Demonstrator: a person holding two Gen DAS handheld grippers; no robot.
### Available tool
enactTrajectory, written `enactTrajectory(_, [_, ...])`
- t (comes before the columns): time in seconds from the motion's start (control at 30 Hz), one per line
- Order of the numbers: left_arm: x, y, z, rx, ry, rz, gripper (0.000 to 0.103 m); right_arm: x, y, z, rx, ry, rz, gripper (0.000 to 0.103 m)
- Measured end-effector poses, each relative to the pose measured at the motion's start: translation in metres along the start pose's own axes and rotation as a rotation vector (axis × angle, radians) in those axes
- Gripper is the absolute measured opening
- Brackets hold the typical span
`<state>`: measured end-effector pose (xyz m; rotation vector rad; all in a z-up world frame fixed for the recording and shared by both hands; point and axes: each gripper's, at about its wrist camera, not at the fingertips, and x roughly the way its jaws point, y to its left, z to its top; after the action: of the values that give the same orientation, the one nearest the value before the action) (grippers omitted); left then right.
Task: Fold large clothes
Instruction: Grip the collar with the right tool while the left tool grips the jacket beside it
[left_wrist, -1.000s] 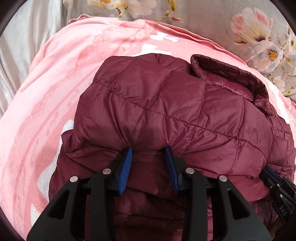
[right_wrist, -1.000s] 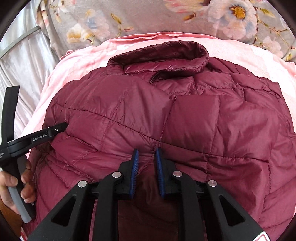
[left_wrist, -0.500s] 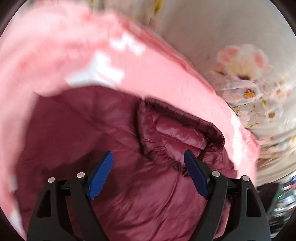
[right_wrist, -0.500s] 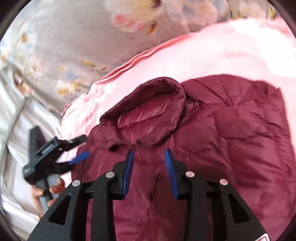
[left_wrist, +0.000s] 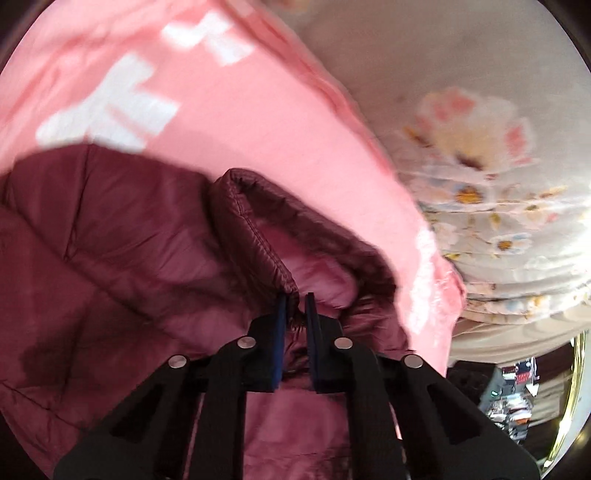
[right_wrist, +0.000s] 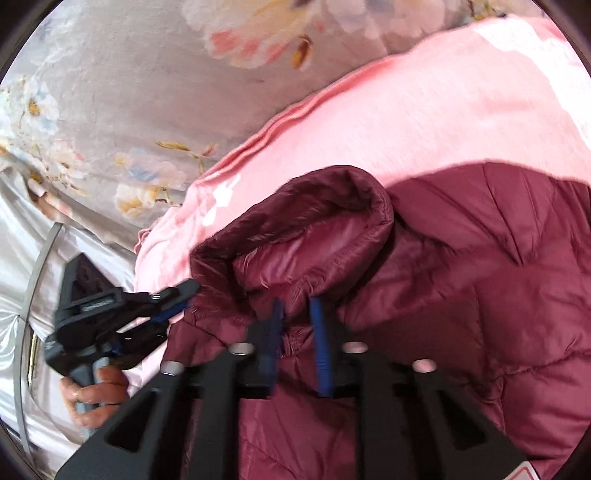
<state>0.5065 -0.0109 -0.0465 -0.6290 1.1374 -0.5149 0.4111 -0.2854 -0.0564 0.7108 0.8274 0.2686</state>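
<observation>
A maroon quilted puffer jacket lies folded on a pink blanket. Its stand-up collar faces me. My left gripper is shut on the collar's near edge, fabric pinched between the blue pads. In the right wrist view the jacket fills the lower right and its collar stands open. My right gripper has its pads close together around the jacket fabric just below the collar. The left gripper also shows in the right wrist view, at the collar's left end, held by a hand.
The pink blanket lies on a grey floral bedsheet. The same sheet shows at the right of the left wrist view. A pale satin cloth lies at the far left. The bed edge and room clutter are at lower right.
Both grippers left the jacket's folded lower edge and moved up to the collar. The left opened wide on the way and is now shut on the collar edge. The right narrowed onto the fabric below the collar.
</observation>
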Motion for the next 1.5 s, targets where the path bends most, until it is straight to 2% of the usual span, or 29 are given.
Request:
enactTrajectory(0.07, [-0.021, -0.012, -0.006, 0.033, -0.032, -0.033, 0.003, -0.011, 0.003, -0.002, -0.032, -0.027, 0.005, 0.009])
enactTrajectory(0.13, [-0.035, -0.016, -0.016, 0.079, -0.056, -0.010, 0.003, -0.024, 0.002, -0.010, -0.079, -0.043, -0.006, 0.008])
enactTrajectory(0.17, [-0.042, -0.013, -0.022, 0.103, -0.065, 0.015, 0.002, -0.026, -0.001, -0.014, -0.095, -0.039, -0.019, 0.008])
enactTrajectory(0.23, [-0.046, 0.005, -0.037, 0.132, -0.086, 0.115, 0.002, -0.025, -0.010, -0.025, -0.120, -0.016, -0.064, 0.007])
enactTrajectory(0.27, [-0.041, 0.021, -0.045, 0.128, -0.079, 0.168, 0.002, -0.023, -0.014, -0.029, -0.124, -0.002, -0.073, 0.007])
enactTrajectory(0.3, [-0.035, 0.032, -0.050, 0.123, -0.062, 0.183, 0.002, -0.020, -0.018, -0.033, -0.125, 0.012, -0.083, 0.007])
enactTrajectory(0.37, [-0.025, 0.055, -0.058, 0.089, -0.030, 0.200, 0.000, -0.012, -0.025, -0.040, -0.122, 0.031, -0.112, 0.007])
enactTrajectory(0.43, [-0.018, 0.070, -0.065, 0.075, -0.041, 0.197, 0.000, -0.007, -0.030, -0.045, -0.132, 0.041, -0.136, 0.007])
enactTrajectory(0.63, [-0.021, 0.059, -0.070, 0.137, -0.100, 0.239, 0.000, 0.000, -0.024, -0.050, -0.200, 0.041, -0.198, 0.006])
enactTrajectory(0.7, [-0.029, 0.046, -0.067, 0.154, -0.122, 0.215, 0.000, 0.000, -0.021, -0.051, -0.211, 0.036, -0.204, 0.007])
enactTrajectory(0.73, [-0.033, 0.041, -0.062, 0.147, -0.136, 0.190, 0.002, -0.001, -0.020, -0.051, -0.208, 0.031, -0.202, 0.007])
enactTrajectory(0.8, [-0.039, 0.034, -0.050, 0.119, -0.147, 0.138, 0.029, -0.001, -0.020, -0.051, -0.194, 0.024, -0.193, 0.007])
enactTrajectory(0.83, [-0.039, 0.032, -0.047, 0.107, -0.149, 0.120, 0.056, -0.001, -0.020, -0.050, -0.185, 0.022, -0.186, 0.007])
enactTrajectory(0.87, [-0.038, 0.029, -0.042, 0.096, -0.154, 0.103, 0.064, -0.002, -0.020, -0.049, -0.181, 0.021, -0.183, 0.007])
enactTrajectory(0.9, [-0.034, 0.027, -0.037, 0.080, -0.158, 0.100, 0.064, -0.001, -0.019, -0.049, -0.180, 0.020, -0.181, 0.007])
enactTrajectory(0.97, [-0.018, 0.024, -0.030, 0.067, -0.115, 0.075, 0.064, -0.003, -0.017, -0.049, -0.185, 0.017, -0.175, 0.007])
enactTrajectory(1.0, [-0.006, 0.026, -0.028, 0.043, -0.075, 0.056, 0.063, -0.003, -0.015, -0.048, -0.187, 0.014, -0.174, 0.007])
enactTrajectory(1.03, [0.003, 0.028, -0.027, 0.019, -0.050, 0.049, 0.056, -0.005, -0.014, -0.048, -0.187, 0.009, -0.166, 0.007])
enactTrajectory(1.07, [0.012, 0.030, -0.028, 0.001, -0.023, 0.035, 0.025, -0.008, -0.013, -0.048, -0.189, 0.003, -0.157, 0.007])
enactTrajectory(1.1, [0.018, 0.033, -0.030, -0.020, 0.008, 0.035, 0.007, -0.011, -0.012, -0.048, -0.195, -0.003, -0.151, 0.007])
enactTrajectory(1.17, [0.001, 0.036, -0.041, -0.015, -0.037, 0.040, 0.007, -0.016, -0.012, -0.049, -0.211, -0.009, -0.148, 0.007])
enactTrajectory(1.23, [-0.018, 0.033, -0.055, 0.039, -0.081, 0.061, 0.007, -0.013, -0.014, -0.050, -0.222, 0.004, -0.155, 0.007])
enactTrajectory(1.3, [-0.027, 0.036, -0.070, 0.070, -0.088, 0.086, 0.007, -0.003, -0.018, -0.053, -0.224, 0.029, -0.178, 0.008])
enactTrajectory(1.4, [-0.009, 0.045, -0.082, 0.113, -0.070, 0.172, 0.007, 0.007, -0.018, -0.055, -0.240, 0.036, -0.218, 0.007])
enactTrajectory(1.5, [-0.004, 0.044, -0.084, 0.133, -0.103, 0.185, 0.007, -0.005, -0.003, -0.057, -0.271, 0.004, -0.275, 0.012])
